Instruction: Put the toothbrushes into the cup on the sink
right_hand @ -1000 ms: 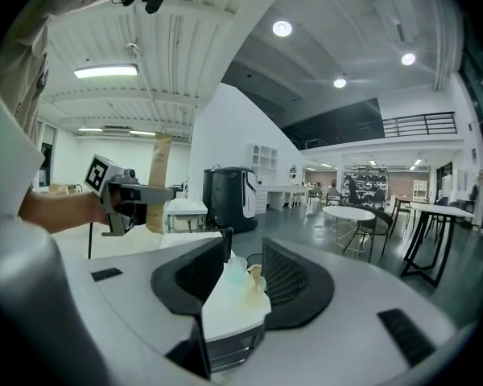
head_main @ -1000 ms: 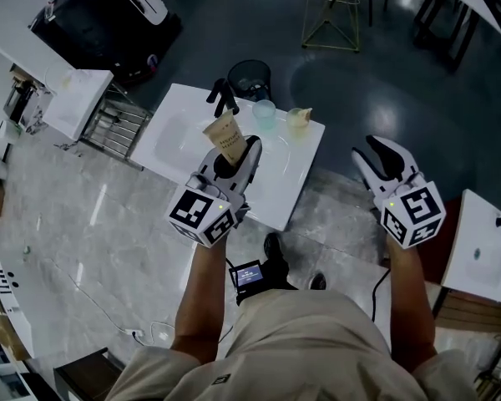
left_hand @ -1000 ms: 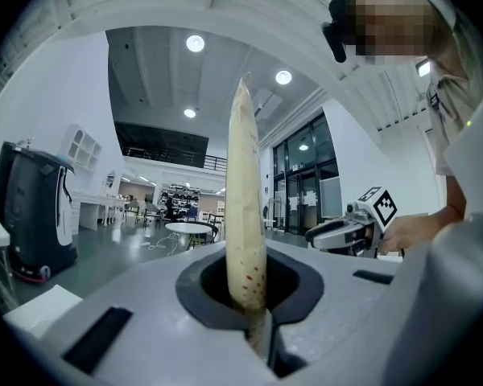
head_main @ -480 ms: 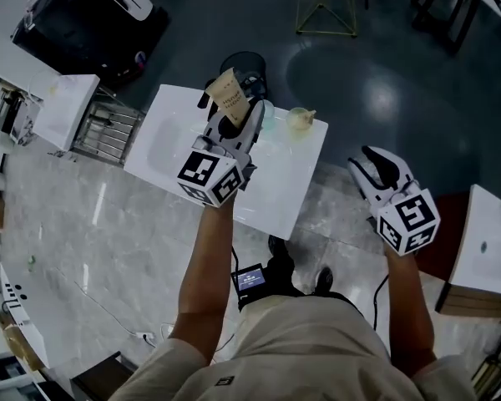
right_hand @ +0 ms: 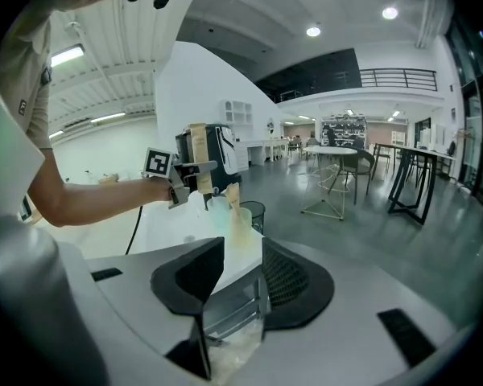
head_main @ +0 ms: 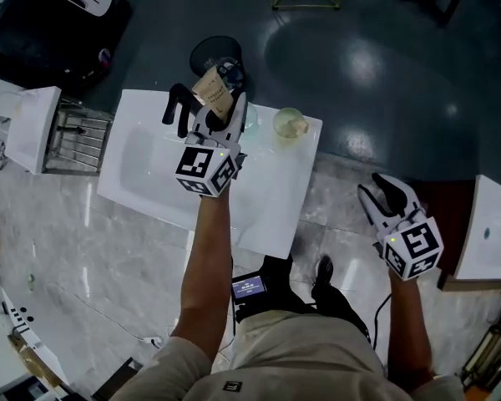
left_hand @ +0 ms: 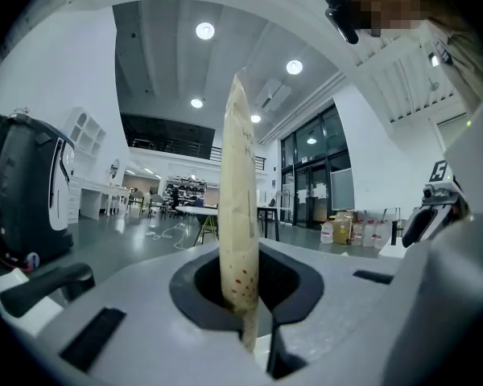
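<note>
Left gripper (head_main: 220, 112), jaws clamped on tan paper-wrapped toothbrush (head_main: 211, 92): centre it over the pale teal plastic cup (right_hand: 217, 212), lower upright, then release; right gripper (head_main: 383, 200) jaws apart, empty.

Left gripper (head_main: 223, 117) has pushed forward across the sink (head_main: 142, 161) — near edge to back edge, and its toothbrush packet (head_main: 211, 92) is now beside the faucet (head_main: 179, 107). Right gripper (head_main: 382, 197) has dropped back — farther off the sink.
</note>
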`<action>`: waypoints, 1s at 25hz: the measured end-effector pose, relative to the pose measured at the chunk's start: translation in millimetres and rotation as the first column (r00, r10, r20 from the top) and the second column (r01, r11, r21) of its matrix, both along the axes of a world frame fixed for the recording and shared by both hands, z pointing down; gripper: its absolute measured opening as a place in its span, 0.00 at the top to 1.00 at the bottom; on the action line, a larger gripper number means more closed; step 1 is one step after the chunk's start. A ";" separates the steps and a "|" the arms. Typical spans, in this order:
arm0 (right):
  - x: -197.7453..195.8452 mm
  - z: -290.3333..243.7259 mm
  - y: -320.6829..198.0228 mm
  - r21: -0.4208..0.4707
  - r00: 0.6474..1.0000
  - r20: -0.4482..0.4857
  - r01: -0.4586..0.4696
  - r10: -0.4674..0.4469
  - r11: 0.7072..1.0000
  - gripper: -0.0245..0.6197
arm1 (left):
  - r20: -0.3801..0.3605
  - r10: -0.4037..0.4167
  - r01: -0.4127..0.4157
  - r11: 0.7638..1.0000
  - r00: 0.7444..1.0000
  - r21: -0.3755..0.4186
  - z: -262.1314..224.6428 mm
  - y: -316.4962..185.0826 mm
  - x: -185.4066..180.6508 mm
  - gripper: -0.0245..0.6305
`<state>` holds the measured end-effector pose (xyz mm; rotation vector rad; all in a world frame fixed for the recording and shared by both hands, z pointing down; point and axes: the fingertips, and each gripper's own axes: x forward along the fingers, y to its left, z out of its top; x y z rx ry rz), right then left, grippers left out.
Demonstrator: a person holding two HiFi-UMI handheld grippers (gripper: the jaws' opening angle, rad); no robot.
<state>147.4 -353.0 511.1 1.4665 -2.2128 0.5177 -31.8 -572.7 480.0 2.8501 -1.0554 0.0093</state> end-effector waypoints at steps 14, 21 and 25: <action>-22.4 66.1 -27.3 -0.102 1.000 0.020 -0.003 0.005 0.995 0.74 | 0.064 0.020 -0.018 0.999 0.998 -0.029 69.1 -34.7 6.6 0.89; -31.4 72.2 -29.4 -0.108 1.000 0.023 0.014 -0.012 0.994 0.74 | 0.111 0.010 -0.009 1.000 0.994 -0.007 68.5 -38.1 7.4 0.89; -36.9 71.1 -26.1 -0.109 0.999 0.025 0.030 -0.027 0.994 0.74 | 0.146 -0.004 -0.003 0.999 0.989 0.045 51.2 -36.0 4.9 0.89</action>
